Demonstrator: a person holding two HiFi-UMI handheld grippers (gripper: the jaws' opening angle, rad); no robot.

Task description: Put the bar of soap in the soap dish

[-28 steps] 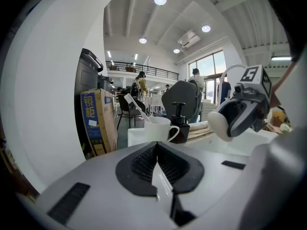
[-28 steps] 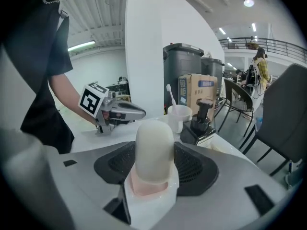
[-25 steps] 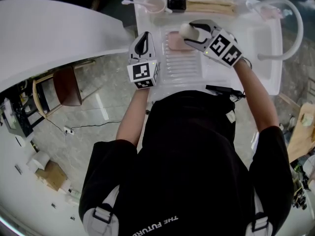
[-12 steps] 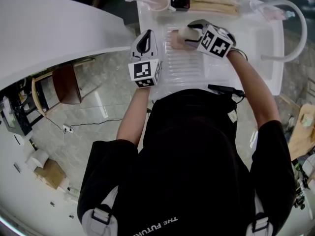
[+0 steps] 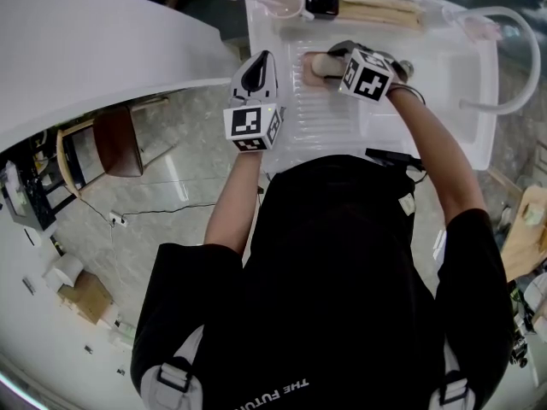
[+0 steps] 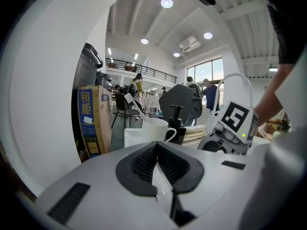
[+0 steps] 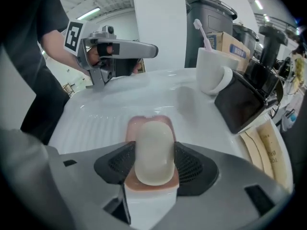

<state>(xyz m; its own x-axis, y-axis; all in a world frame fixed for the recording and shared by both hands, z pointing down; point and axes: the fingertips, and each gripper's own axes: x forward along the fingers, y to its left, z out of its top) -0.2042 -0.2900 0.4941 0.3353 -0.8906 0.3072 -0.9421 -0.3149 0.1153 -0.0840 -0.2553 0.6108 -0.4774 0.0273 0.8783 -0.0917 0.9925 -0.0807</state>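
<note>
Right gripper view shows my right gripper (image 7: 154,169) with its jaws clamped on the bar of soap (image 7: 154,147), directly over the pink soap dish (image 7: 138,123) on the white counter (image 7: 96,114). My left gripper (image 6: 157,152), jaws together and empty, hangs at the counter's left edge.

Left gripper (image 6: 156,152) level, fingers (image 6: 141,164) together; right gripper (image 7: 154,166) forward, fingers (image 7: 116,164) clamped on the bar of soap (image 7: 154,145).
</note>
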